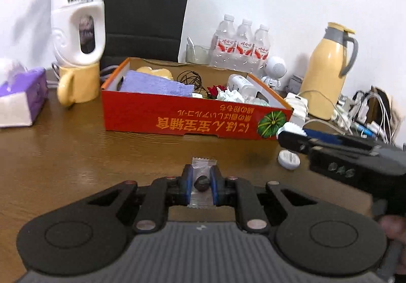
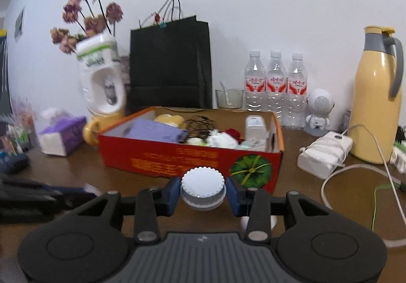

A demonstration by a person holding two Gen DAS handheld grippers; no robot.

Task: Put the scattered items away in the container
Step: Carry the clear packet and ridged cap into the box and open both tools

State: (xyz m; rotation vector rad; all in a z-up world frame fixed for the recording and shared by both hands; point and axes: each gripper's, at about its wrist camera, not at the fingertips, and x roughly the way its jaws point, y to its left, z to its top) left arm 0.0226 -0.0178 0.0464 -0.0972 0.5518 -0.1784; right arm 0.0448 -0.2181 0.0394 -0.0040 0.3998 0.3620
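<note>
Left gripper (image 1: 201, 182) clenched on a small clear-wrapped dark candy (image 1: 202, 182), blue pads pressing its sides, wrapper ends sticking out fore and aft. Right gripper (image 2: 203, 187) clamped on a round white ridged plastic cap (image 2: 203, 187), held above the brown wood-grain tabletop (image 1: 76, 156). Straight ahead of both, apart from the fingertips: an open red cardboard box (image 1: 177, 115) with orange characters printed upside down, too distorted to read with confidence, and a green pumpkin picture at its right corner. Inside the box, a folded purple cloth (image 1: 154, 84), a coil of dark wire (image 1: 189, 77), crumpled white paper (image 1: 231, 96) and one white device. Bare table between left gripper and box front; more open wood off to the left. Right of the left gripper, a second white round lid (image 1: 288, 156) flat on the table, just below the right gripper's dark body. Behind the box: one black paper bag (image 2: 170, 64), three clear water bottles (image 2: 275, 84) with red-and-white labels, writing illegible, one yellow thermos jug (image 2: 375, 97), one small white robot figure (image 2: 318, 112). Left of the box, one yellow mug (image 1: 76, 83) and one purple tissue box (image 1: 22, 95). Far right edge crowded with white adapters and cables (image 2: 324, 156).
</note>
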